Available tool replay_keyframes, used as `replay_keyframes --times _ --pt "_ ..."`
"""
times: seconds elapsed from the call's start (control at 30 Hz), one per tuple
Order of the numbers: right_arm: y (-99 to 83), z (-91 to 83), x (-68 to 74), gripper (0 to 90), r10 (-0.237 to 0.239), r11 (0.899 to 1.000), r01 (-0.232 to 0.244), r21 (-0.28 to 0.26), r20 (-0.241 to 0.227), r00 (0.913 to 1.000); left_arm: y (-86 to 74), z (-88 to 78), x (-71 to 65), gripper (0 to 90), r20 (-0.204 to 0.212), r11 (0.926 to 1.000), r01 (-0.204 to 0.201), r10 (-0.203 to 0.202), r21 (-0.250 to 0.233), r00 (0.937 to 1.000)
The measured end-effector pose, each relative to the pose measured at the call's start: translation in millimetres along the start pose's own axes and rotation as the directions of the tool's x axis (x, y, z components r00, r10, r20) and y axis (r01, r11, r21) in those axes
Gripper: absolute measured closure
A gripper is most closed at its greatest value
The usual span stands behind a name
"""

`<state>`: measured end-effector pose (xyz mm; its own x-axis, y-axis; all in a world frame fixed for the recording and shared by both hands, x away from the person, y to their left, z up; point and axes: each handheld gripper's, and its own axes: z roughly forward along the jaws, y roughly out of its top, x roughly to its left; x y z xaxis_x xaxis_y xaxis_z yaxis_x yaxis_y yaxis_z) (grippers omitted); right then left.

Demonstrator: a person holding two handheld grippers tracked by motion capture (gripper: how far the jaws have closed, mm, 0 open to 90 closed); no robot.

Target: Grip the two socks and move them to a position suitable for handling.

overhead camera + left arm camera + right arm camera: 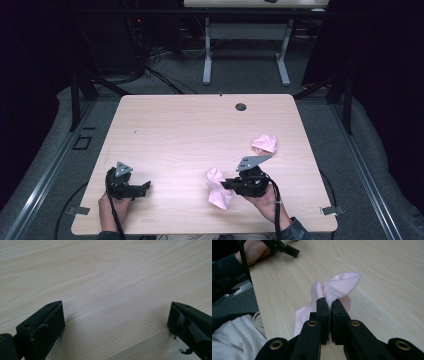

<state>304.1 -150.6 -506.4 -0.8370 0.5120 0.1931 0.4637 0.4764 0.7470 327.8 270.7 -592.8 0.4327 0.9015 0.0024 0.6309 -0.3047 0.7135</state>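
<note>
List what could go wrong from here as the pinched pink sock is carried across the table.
1. The right hand-held gripper pinches only a fold of the pink sock; its loose end hangs and could drag or slip free.
2. The sock is near the table's front edge; if it slips free, it may fall off.
3. The second pink sock lies apart and could be forgotten.

You get an evenly lit table (200, 125) against dark surroundings, soft shadows under the left gripper's jaws, and slight softness in both close gripper views.
</note>
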Motion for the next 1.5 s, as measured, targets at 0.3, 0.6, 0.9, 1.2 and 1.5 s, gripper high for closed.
replay_keyframes --times 0.3,0.6,0.9,1.2,1.5 --pt "-32.5 18.0 8.6 85.9 0.04 0.997 -0.036 0.068 -0.058 0.9975 0.0 0.0 0.0 0.9 0.0 1.0 -0.001 0.001 0.001 1.0" --pt "-38.5 -6.0 -19.5 22.7 0.088 0.996 -0.088 -0.018 0.008 0.9961 0.0 -0.1 -0.1 0.9 -0.001 1.0 -0.001 0.001 0.001 1.0" --pt "-18.1 -33.4 -100.9 3.1 0.128 0.992 -0.121 -0.041 0.315 0.9404 0.1 -0.2 0.0 0.9 0.001 1.0 -0.001 0.001 0.002 1.0" --pt "-10.1 -12.4 -171.9 13.3 0.217 0.972 -0.234 -0.016 0.44 0.8715 0.0 0.0 -0.1 1.0 0.0 1.0 0.0 0.0 0.0 1.0" --pt "-17.6 8.2 -196.3 33.5 0.26 0.952 -0.307 0.023 0.471 0.8428 0.0 -0.1 -0.1 1.0 0.0 1.0 -0.001 0.001 0.0 1.0"
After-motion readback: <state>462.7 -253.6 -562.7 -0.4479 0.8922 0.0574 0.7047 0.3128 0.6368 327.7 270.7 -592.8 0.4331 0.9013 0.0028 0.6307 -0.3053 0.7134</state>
